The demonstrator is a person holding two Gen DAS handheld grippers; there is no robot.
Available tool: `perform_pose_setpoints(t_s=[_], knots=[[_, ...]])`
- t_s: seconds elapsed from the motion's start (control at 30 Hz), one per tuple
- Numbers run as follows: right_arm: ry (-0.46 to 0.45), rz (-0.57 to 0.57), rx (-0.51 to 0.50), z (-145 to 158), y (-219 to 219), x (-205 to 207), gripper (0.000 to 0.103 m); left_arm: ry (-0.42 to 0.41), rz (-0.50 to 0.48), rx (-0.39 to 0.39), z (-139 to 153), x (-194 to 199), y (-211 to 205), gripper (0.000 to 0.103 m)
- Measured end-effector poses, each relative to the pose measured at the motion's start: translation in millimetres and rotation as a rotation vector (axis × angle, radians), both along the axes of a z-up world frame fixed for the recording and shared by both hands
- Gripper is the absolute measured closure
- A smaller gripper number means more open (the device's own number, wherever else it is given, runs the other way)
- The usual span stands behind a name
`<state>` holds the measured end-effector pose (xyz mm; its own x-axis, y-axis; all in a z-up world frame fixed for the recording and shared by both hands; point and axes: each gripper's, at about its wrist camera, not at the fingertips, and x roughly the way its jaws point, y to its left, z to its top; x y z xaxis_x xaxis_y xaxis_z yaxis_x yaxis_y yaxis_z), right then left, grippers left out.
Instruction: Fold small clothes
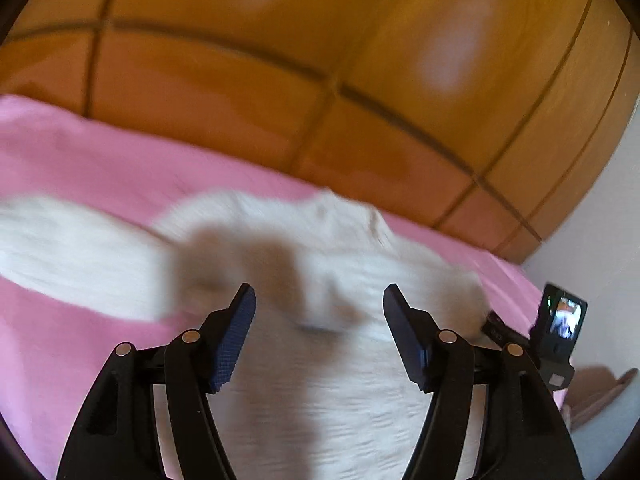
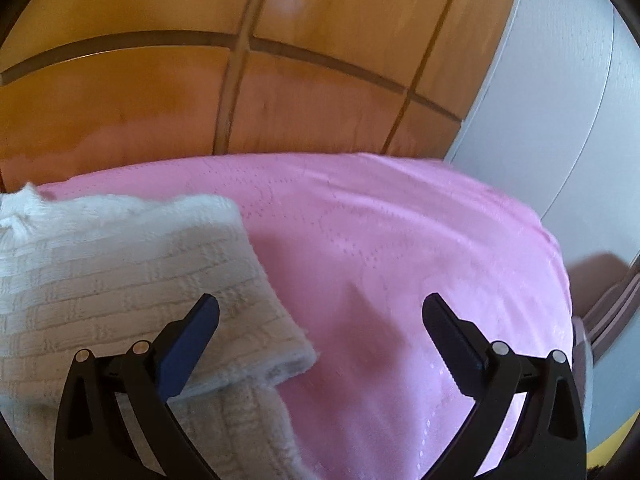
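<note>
The cream knitted garment (image 1: 320,380) lay on the pink bedspread (image 2: 400,240) under the left gripper (image 1: 319,312), fingers wide, holding nothing; right gripper (image 2: 320,320) wide too, garment beneath its left finger.

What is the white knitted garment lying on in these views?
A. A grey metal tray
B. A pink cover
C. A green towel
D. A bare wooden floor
B: the white knitted garment lies spread on the pink cover, which shows around it in both wrist views, in front of the wooden panels.
</note>
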<state>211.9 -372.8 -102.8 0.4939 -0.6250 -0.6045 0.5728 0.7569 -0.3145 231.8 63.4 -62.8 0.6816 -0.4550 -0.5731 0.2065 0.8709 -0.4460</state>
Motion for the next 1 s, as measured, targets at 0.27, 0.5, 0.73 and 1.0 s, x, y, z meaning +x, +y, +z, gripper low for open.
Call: perform_pose_setpoints(t_s=[0.27, 0.5, 0.73, 1.0], knots=[[0.005, 0.047, 0.057, -1, -9, 5, 0.002, 0.037, 0.316, -0.011, -1, -6, 113, 0.038], [0.053, 0.145, 0.11, 6, 12, -9, 0.002, 0.116, 0.507, -0.04, -22, -25, 178, 0.038], [0.047, 0.239, 0.113, 2, 53, -36, 0.002, 0.195, 0.597, -0.151, -49, -34, 208, 0.038], [0.039, 0.242, 0.114, -8, 56, -39, 0.002, 0.206, 0.653, -0.406, -65, -34, 245, 0.046]])
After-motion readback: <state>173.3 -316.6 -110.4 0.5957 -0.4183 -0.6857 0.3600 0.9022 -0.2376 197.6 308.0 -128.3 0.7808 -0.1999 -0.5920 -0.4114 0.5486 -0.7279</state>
